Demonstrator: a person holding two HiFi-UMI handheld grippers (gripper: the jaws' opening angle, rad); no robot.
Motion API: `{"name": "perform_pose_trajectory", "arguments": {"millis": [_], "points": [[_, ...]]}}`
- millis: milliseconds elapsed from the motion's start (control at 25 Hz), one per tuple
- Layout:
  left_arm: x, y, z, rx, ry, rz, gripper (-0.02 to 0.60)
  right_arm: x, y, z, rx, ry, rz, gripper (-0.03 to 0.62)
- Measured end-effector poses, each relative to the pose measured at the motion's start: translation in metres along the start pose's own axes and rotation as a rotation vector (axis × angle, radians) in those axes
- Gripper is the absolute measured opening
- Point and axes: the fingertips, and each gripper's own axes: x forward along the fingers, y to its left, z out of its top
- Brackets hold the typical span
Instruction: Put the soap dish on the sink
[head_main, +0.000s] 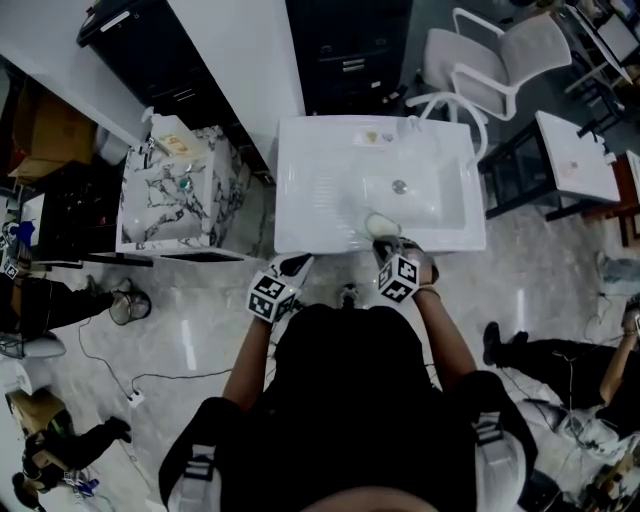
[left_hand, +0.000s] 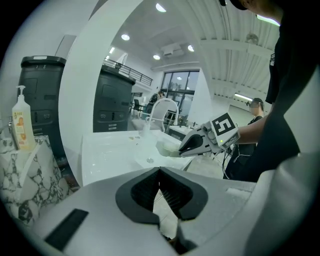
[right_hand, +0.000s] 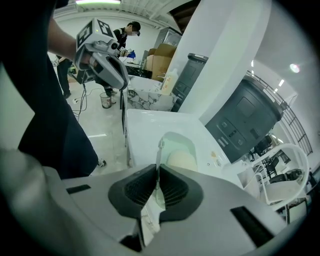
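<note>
The right claw is clenched on the rim of the pale green soap dish, over the front of the white sink. The left claw is clenched and empty, near the sink's front edge.

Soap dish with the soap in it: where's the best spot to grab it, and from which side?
Grab the soap dish by the thin upright rim at its near end, coming from the front of the sink. The soap fills the middle, so only the wall fits between jaws. The right hand-held gripper pinches it there.
</note>
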Motion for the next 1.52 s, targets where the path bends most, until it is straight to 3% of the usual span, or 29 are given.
{"name": "perform_pose_trajectory", "arguments": {"millis": [400, 720, 1080, 1520], "points": [[0.015, -0.020, 0.001, -0.026, -0.010, 0.045, 0.000, 0.001, -0.011, -0.022, -0.049, -0.020, 0.026, 0.011], [0.013, -0.011, -0.007, -0.055, 0.001, 0.087, 0.000, 0.018, -0.010, -0.016, -0.074, -0.035, 0.063, 0.011], [0.023, 0.024, 0.011, -0.043, -0.005, 0.058, 0.000, 0.039, -0.031, 0.005, -0.100, -0.016, 0.065, 0.011], [0.037, 0.103, 0.042, -0.020, 0.017, 0.006, 0.000, 0.072, -0.061, 0.027, -0.033, 0.051, 0.073, 0.011]]}}
